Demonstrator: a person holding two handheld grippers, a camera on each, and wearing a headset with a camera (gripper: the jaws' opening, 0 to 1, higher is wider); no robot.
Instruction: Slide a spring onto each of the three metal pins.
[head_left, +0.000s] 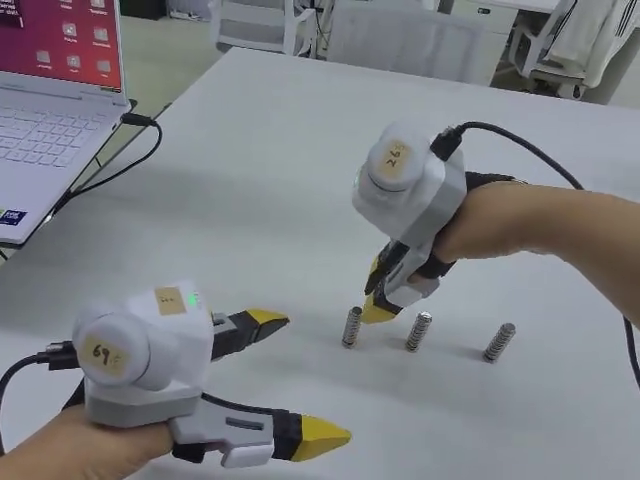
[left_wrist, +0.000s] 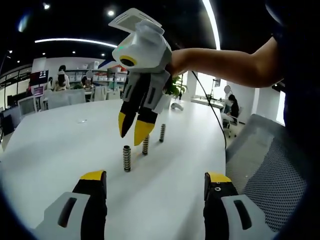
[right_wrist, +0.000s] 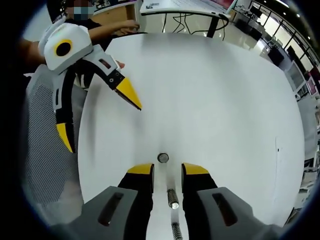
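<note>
The right gripper (head_left: 378, 308) hovered over three upright springs (head_left: 419, 331) on the tabletop (head_left: 300, 150), fingers narrowly parted and empty; the left gripper (head_left: 297, 378) held its fingers wide apart.

Table (head_left: 300, 150) bears a row of three | first spring (head_left: 352, 327) just left of right gripper (head_left: 376, 306) fingertips | second spring (head_left: 419, 331) just right of them | third spring (head_left: 499, 342) farther right | row ahead of left gripper (head_left: 300, 378) fingers, well apart | laptop (head_left: 40, 120) far left, behind both.

White left gripper (head_left: 300, 378), right gripper (head_left: 377, 303); yellow-tipped jaws, black cables.
</note>
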